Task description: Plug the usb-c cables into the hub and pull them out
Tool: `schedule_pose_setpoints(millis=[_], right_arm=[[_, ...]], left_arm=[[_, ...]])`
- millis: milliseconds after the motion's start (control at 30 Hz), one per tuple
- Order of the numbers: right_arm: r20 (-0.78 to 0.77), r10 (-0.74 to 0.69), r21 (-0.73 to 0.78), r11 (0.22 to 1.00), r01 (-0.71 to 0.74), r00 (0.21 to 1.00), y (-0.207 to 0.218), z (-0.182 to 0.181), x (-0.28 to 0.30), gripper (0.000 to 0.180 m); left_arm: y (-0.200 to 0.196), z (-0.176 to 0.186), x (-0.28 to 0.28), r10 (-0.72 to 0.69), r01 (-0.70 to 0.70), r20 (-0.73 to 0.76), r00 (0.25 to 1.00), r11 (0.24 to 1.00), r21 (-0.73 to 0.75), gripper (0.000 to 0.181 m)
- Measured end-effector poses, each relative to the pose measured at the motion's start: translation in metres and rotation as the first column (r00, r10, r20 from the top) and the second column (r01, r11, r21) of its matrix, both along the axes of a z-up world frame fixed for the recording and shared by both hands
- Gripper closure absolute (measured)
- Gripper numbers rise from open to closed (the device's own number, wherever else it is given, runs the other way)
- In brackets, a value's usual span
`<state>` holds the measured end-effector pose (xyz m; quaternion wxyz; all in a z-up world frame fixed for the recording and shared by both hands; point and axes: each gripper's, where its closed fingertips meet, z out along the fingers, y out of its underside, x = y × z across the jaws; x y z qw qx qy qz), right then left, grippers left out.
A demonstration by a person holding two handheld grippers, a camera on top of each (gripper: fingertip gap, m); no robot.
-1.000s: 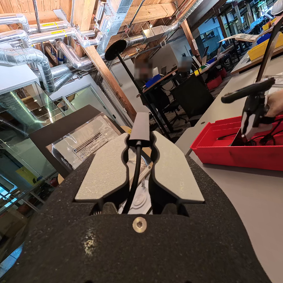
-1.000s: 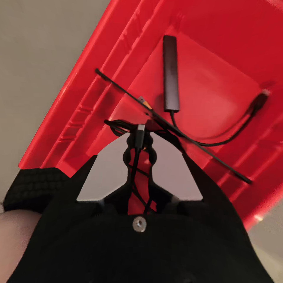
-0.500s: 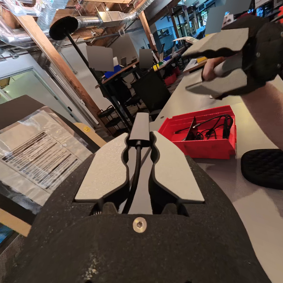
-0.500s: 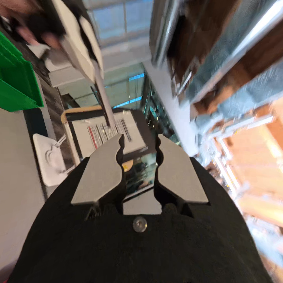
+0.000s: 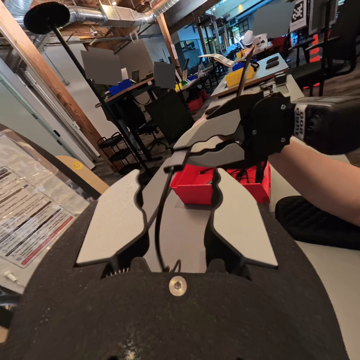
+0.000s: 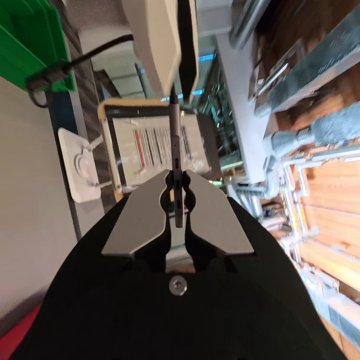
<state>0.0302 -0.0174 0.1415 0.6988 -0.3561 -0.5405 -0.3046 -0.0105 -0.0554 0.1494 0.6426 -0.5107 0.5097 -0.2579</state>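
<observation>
Passed over — hub (image 6: 177, 175) now in right gripper (image 6: 177, 173); left gripper (image 5: 176, 187) apparently released.

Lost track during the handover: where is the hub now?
The hub is clamped in the right claw, in the air above the red bin; the left claw is open.

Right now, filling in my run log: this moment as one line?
left gripper: jaws open | right gripper: jaws shut on slim grey metal hub | its black cable: between left jaws

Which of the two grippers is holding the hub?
The right gripper: it is shut on the grey hub. The left gripper is wide open, with only the hub's cable passing through it.
</observation>
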Motion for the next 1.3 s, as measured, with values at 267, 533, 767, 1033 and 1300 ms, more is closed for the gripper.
schedule_pose_setpoints(millis=[267,533,767,1033,1300], right_arm=[[-0.169,-0.45,-0.414,0.84,0.351,0.877,0.048,-0.03,0.197,0.169],[-0.009,-0.634,-0.687,0.566,0.456,0.773,0.075,-0.141,0.29,0.169],[0.132,-0.58,-0.863,0.332,0.382,0.804,0.094,-0.211,0.259,0.168],[0.046,-0.894,-0.896,0.161,0.415,0.447,0.072,-0.173,0.327,0.145],[0.008,-0.985,-0.994,0.011,0.109,0.173,0.002,-0.172,0.356,0.131]], left_arm=[[0.008,0.014,-0.022,0.068,-0.068,0.04,0.997,0.998,0.004,0.113],[0.016,0.002,-0.02,0.108,-0.108,-0.023,0.994,0.994,-0.001,0.112],[0.017,0.001,-0.021,0.117,-0.117,-0.036,0.992,0.993,-0.002,0.113],[0.044,-0.001,-0.054,0.277,-0.28,-0.078,0.958,0.959,-0.03,0.115],[0.088,0.015,-0.173,0.667,-0.668,-0.046,0.744,0.741,-0.068,0.114]])
